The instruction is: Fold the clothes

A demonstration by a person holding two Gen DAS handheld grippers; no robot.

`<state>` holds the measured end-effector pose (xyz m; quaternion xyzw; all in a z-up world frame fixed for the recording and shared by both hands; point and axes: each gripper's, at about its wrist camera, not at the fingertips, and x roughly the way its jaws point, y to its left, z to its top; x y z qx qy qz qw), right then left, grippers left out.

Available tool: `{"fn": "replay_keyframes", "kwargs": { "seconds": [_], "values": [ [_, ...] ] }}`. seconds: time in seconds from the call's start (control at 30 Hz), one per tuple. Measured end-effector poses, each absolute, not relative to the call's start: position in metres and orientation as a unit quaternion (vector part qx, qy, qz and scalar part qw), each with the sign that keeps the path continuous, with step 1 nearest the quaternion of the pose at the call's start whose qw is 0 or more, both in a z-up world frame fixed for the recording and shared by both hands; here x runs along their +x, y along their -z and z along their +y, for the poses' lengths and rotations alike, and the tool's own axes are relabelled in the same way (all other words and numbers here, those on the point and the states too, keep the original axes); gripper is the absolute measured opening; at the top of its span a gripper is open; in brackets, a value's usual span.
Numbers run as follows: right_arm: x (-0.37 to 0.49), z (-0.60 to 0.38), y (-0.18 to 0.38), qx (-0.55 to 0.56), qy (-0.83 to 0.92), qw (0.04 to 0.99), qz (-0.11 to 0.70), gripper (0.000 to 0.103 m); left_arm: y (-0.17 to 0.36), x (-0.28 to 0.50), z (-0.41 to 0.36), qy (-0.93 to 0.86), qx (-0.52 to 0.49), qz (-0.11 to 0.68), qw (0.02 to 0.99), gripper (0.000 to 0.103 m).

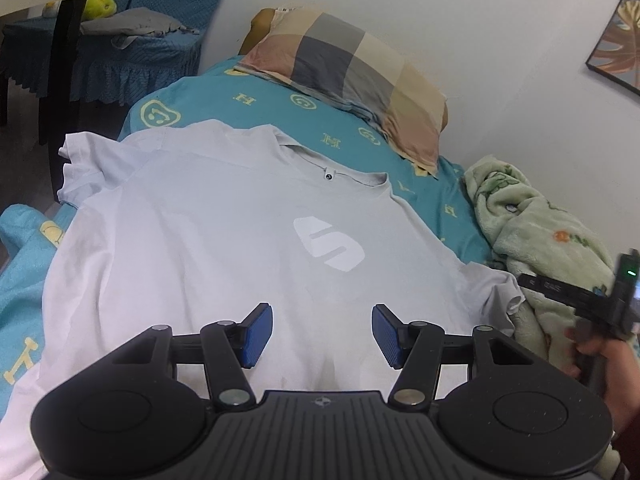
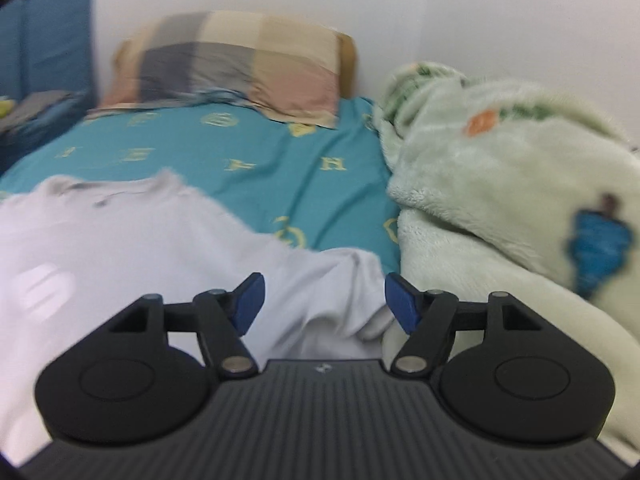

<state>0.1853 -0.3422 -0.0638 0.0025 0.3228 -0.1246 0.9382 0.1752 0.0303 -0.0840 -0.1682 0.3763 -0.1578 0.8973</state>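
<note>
A pale grey T-shirt point(image 1: 208, 248) with a white chest logo point(image 1: 329, 243) lies flat, front up, on the teal bed sheet point(image 1: 256, 112). Its collar points toward the pillow. My left gripper point(image 1: 322, 334) hovers open over the shirt's lower middle, nothing between its blue pads. In the right wrist view, my right gripper point(image 2: 325, 303) stands open above the shirt's right sleeve point(image 2: 340, 292), which lies crumpled under it, beside the green blanket. Nothing is between its fingers. The right gripper's body and the hand holding it show at the right edge of the left wrist view.
A checked pillow point(image 1: 344, 76) lies at the head of the bed against the white wall. A fluffy green blanket point(image 2: 512, 208) is bunched along the bed's right side. A blue-covered chair point(image 1: 132, 40) with grey cloth and a yellow toy stands at far left.
</note>
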Motion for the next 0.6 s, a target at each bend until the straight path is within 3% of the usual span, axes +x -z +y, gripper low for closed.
{"fn": "replay_keyframes", "kwargs": {
  "seconds": [0.13, 0.37, 0.53, 0.6],
  "values": [
    [0.113, -0.313, 0.049, 0.035, 0.057, 0.923, 0.379, 0.068, 0.074, 0.163, 0.032, 0.162, -0.164, 0.368, 0.901, 0.058],
    [0.021, -0.273, 0.094, 0.145, -0.022, 0.794, 0.590, 0.068, 0.062, 0.141, 0.042, 0.157, -0.169, 0.362, 0.903, 0.058],
    [0.004, -0.246, 0.096, 0.170, -0.049, 0.779, 0.601, 0.067, 0.058, 0.130, 0.053, 0.146, -0.176, 0.359, 0.905, 0.058],
    [0.007, -0.237, 0.099, 0.163, -0.050, 0.777, 0.606, 0.062, 0.058, 0.128, 0.058, 0.141, -0.183, 0.360, 0.904, 0.058]
  ]
}}
